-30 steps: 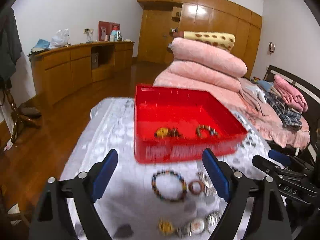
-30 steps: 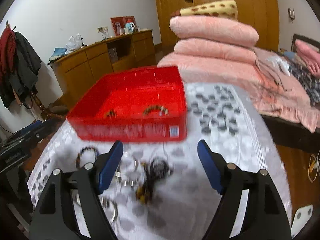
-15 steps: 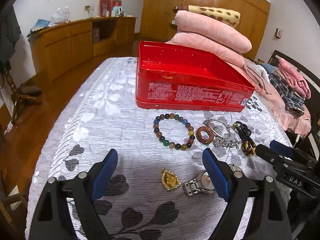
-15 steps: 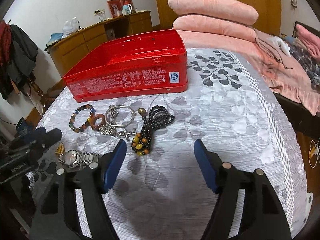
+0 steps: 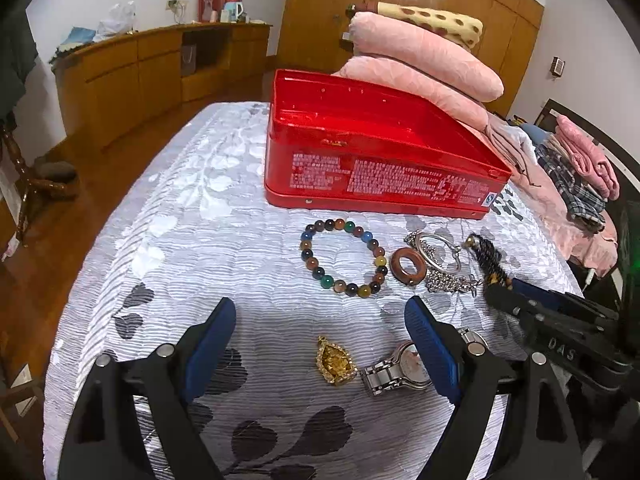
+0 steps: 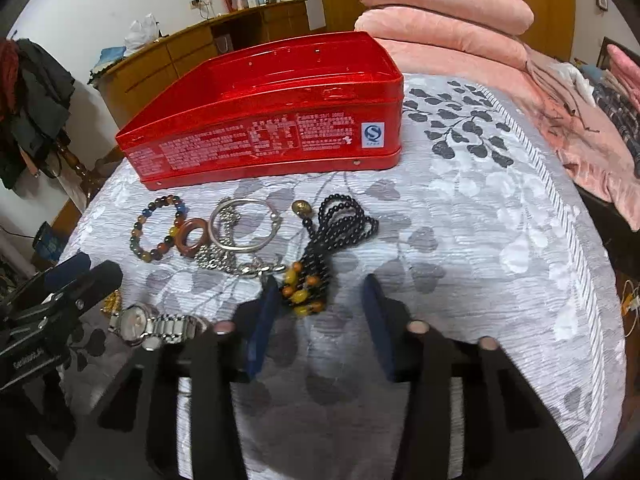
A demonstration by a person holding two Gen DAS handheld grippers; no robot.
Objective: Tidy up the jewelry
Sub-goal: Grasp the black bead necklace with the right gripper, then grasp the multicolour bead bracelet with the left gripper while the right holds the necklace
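Black beaded necklace, amber-bead end toward camera, long axis running away; right gripper jaws just closing, amber beads between, pads apart; left gripper wide, empty.

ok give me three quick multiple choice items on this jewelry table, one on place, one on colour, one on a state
1. Where is the multicoloured bead bracelet?
A in the tin
B on the cloth in front of the tin
C on the floor

2. What colour is the tin?
A red
B green
C white

3. How does the left gripper stand?
A clamped on the wristwatch
B holding the pendant
C open, holding nothing

B: it lies on the cloth before the tin.
A: its walls are red.
C: wide apart, with the gold pendant lying untouched.
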